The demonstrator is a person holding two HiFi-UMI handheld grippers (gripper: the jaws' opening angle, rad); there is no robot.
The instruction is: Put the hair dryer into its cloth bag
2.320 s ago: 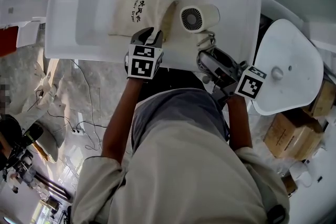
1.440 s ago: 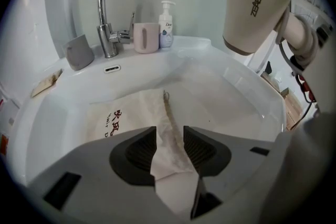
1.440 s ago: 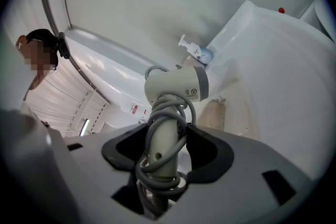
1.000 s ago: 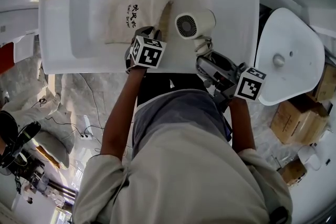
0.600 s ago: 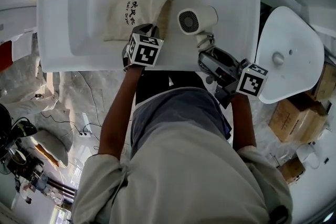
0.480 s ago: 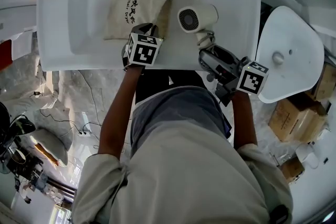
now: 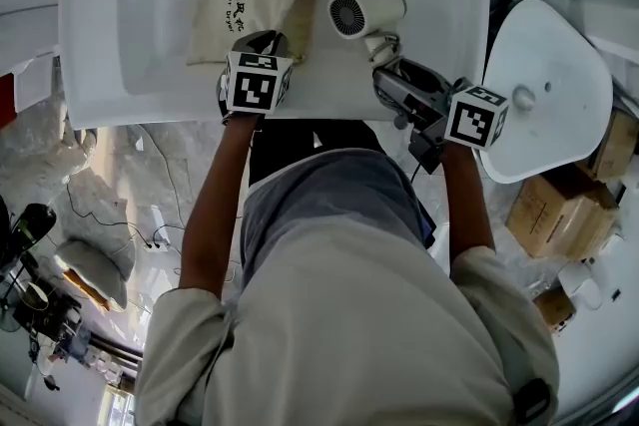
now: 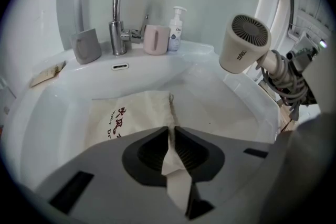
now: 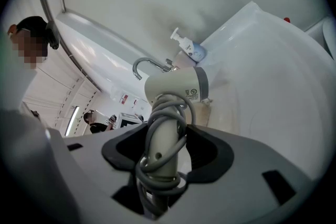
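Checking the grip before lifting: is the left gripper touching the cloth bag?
Touching. The left gripper view shows the left gripper closing its jaws onto the cloth bag, fabric pinched between them.

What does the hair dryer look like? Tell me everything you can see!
The hair dryer is cream-white plastic with a short round barrel, a dark round grille at the back, a grey ring near the front and a small printed label. Its grey cord is wound round the handle. The right gripper is clamped on that wrapped handle and holds it up over the right side of the white sink, beside the cloth bag, not touching it.
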